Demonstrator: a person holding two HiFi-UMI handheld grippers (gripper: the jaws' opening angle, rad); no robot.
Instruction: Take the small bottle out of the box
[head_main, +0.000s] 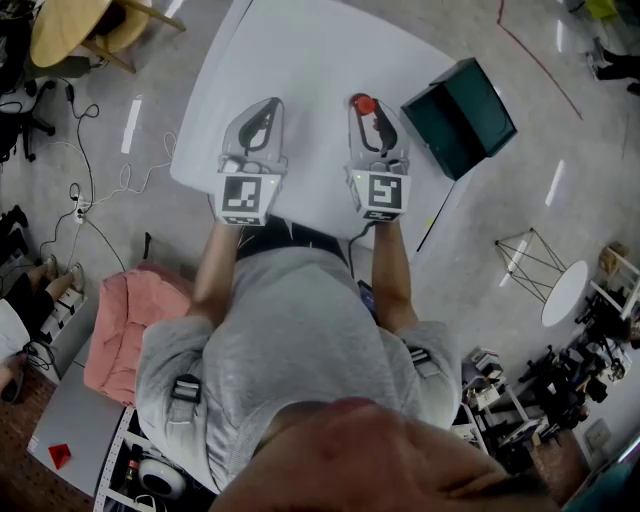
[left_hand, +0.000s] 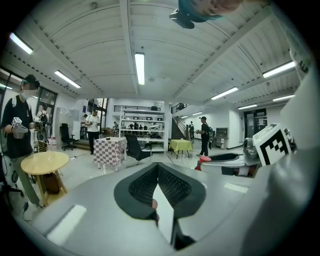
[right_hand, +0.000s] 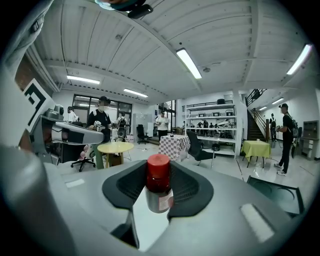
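The small bottle, dark with a red cap, stands upright between the jaws of my right gripper, which is shut on it. In the head view the red cap shows at the tip of the right gripper, over the white table. The dark green box lies open to the right of it, apart from the gripper. My left gripper lies alongside to the left, its jaws together with nothing between them.
The box sits near the table's right edge. Off the table lie cables on the floor, a round wooden table and a pink cushion. People stand farther off in the room.
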